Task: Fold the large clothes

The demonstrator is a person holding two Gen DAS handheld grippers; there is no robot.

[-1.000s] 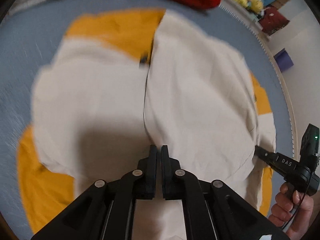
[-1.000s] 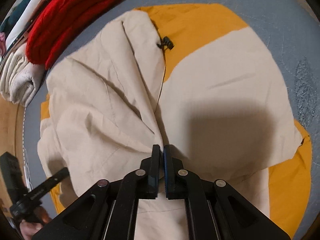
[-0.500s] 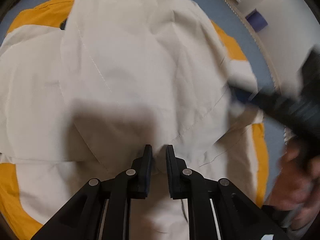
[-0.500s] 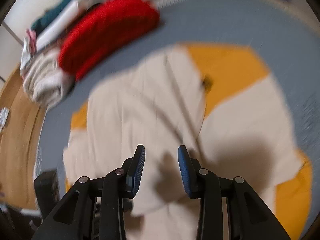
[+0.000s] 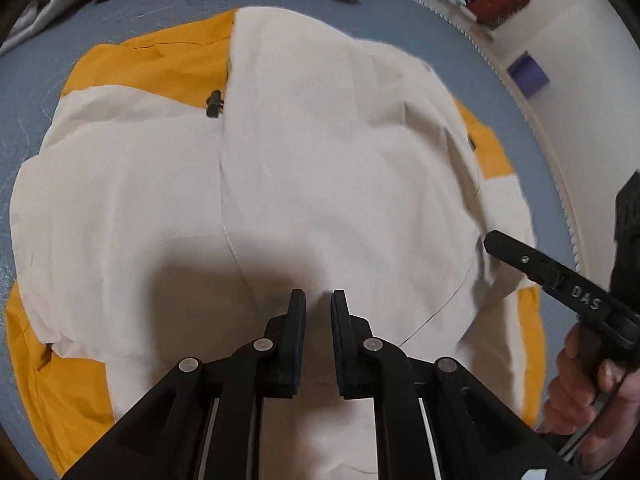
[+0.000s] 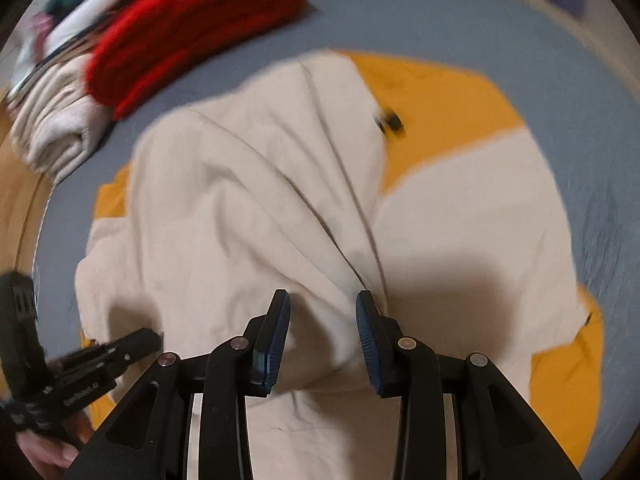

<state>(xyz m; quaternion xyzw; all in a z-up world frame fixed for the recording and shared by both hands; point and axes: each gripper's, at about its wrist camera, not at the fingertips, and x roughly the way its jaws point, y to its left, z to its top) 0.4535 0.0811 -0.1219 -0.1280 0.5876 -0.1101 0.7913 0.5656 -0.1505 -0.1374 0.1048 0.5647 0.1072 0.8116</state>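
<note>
A large cream and yellow jacket [image 5: 320, 168] lies spread on a grey-blue bed, its two cream sides folded in to meet along the middle; it also shows in the right wrist view [image 6: 260, 220]. A small black toggle [image 5: 214, 103] sits near its top. My left gripper [image 5: 318, 300] hovers over the jacket's lower middle, jaws slightly apart and empty. My right gripper [image 6: 323, 302] is open and empty above the same area. Each gripper shows at the edge of the other's view.
A folded red garment [image 6: 192, 28] and a stack of cream and white clothes [image 6: 56, 120] lie at the bed's far side. The bed edge [image 5: 532, 120] runs along the right, with a purple box [image 5: 528, 74] and toys beyond.
Both grippers were shut a second ago and have opened, the right one wider. Both have pulled back a little from the jacket, which now lies folded in at the middle.
</note>
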